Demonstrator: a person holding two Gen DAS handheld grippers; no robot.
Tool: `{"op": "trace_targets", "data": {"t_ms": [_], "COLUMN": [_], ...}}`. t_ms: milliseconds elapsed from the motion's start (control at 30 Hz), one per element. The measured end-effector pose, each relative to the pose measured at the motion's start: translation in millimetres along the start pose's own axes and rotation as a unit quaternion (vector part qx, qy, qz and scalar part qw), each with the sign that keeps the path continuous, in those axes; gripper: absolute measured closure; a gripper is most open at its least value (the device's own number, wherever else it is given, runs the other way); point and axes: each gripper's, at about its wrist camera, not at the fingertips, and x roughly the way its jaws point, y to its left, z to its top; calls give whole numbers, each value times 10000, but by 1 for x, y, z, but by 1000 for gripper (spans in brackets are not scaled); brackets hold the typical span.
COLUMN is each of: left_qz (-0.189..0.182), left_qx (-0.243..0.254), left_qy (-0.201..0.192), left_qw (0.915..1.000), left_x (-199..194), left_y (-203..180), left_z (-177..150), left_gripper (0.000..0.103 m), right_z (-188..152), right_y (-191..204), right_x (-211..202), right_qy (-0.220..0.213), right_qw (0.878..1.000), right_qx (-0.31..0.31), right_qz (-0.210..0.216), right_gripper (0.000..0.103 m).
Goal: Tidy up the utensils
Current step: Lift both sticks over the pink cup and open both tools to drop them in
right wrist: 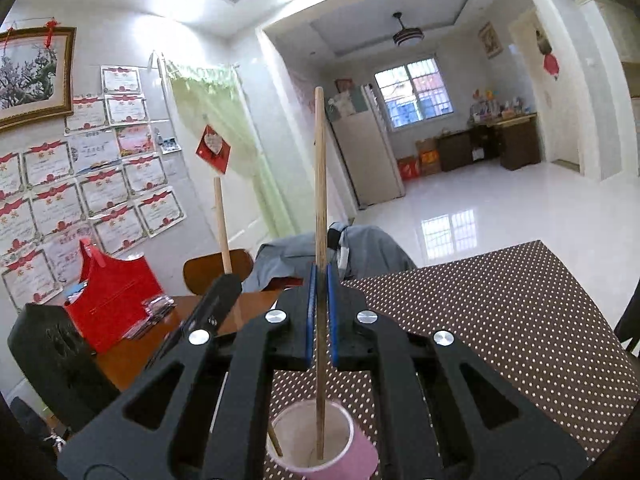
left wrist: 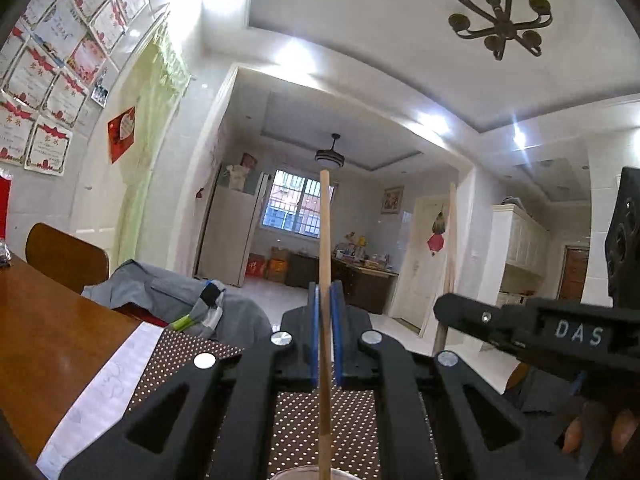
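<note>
My left gripper (left wrist: 325,292) is shut on an upright wooden chopstick (left wrist: 325,248); the stick's lower end reaches down to the rim of a cup (left wrist: 304,472) at the bottom edge. My right gripper (right wrist: 321,274) is shut on a second wooden chopstick (right wrist: 319,184), whose lower end stands inside a pink paper cup (right wrist: 320,446) on the dotted mat. The left gripper's chopstick (right wrist: 222,224) and its tip (right wrist: 275,442) in the cup also show in the right wrist view. The right gripper's black body (left wrist: 520,332) shows at the right of the left wrist view.
A brown mat with white dots (right wrist: 500,320) covers the wooden table (left wrist: 48,336). A red box (right wrist: 112,300) and a black object (right wrist: 52,356) stand at the table's left. A grey jacket (left wrist: 168,300) hangs over a chair behind the table.
</note>
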Motion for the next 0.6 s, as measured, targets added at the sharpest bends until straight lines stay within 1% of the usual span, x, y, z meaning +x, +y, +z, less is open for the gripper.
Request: {"op": "trace_targets", "data": {"t_ms": [100, 233, 367, 533, 567, 600], "left_qz": [62, 78, 122, 168, 177, 218], "left_qx": [119, 233, 362, 436, 451, 509], "left_qy": [131, 356, 503, 856, 906, 962], "left_qw": [9998, 9991, 9980, 9952, 9947, 9938], "left_x": [3, -3, -12, -19, -21, -23], "left_y": [3, 5, 2, -1, -2, -3], "left_z": [-12, -26, -34, -36, -37, -36], "left_gripper": [97, 97, 97, 96, 95, 86], "right_z": [-10, -25, -36, -47, -49, -51], "right_y": [-6, -10, -9, -8, -8, -8], "right_x": [9, 14, 10, -4, -6, -9], "right_qy": [33, 234, 381, 441, 450, 461], "right_qw": [10000, 9997, 9991, 9985, 9984, 9982], "right_qx": [5, -62, -139, -273, -278, -296], "right_qz": [-28, -49, -88, -194, -206, -236], "right_gripper": [97, 97, 97, 97, 97, 97]}}
